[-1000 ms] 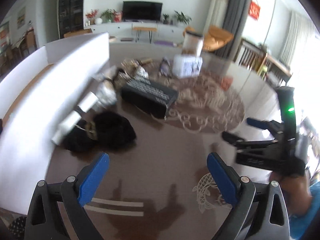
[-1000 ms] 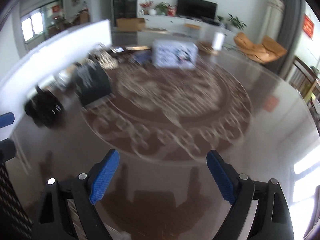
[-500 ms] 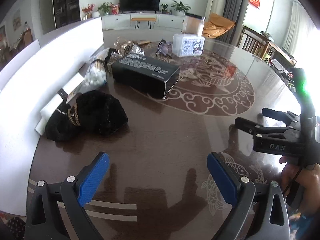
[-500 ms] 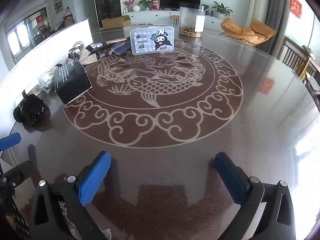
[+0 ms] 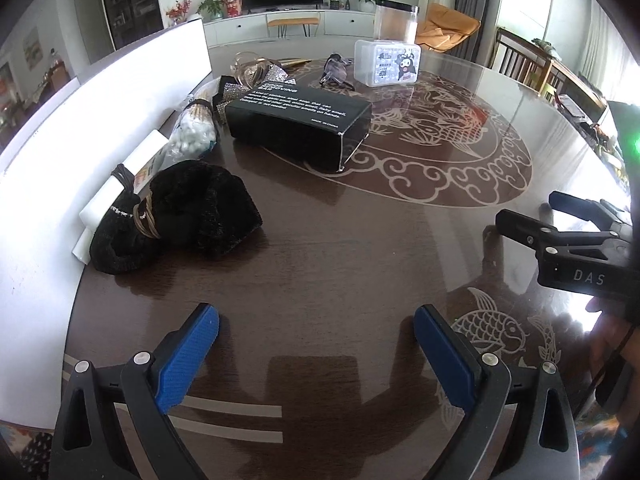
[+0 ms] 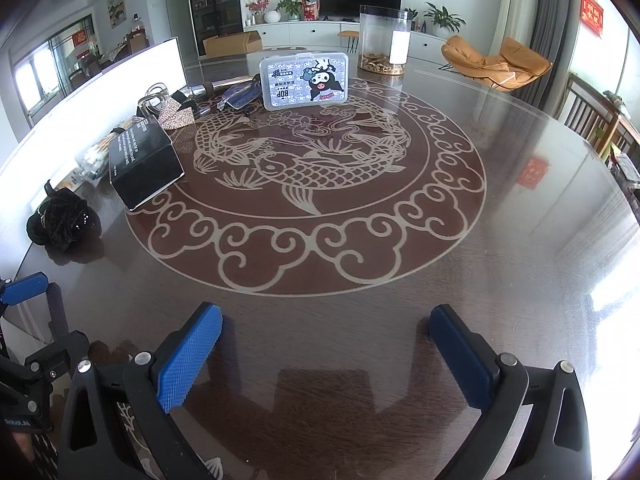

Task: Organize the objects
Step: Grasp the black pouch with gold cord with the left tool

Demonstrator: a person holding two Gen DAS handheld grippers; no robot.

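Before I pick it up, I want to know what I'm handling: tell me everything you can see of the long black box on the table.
The black box is a long rectangular carton, apparently glossy cardboard, with small white print on its top. It lies flat and closed on the dark table, set at an angle, its near corner on the edge of the fish medallion. A bag of cotton swabs and glittery items sit at its far side; contact is unclear. Neither gripper touches it.

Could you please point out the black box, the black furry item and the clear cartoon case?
black box (image 5: pixel 296 118): left wrist view, printed top face.
black furry item (image 5: pixel 200 208): left wrist view, its fluffy middle.
clear cartoon case (image 6: pixel 306 80): right wrist view, its front label.
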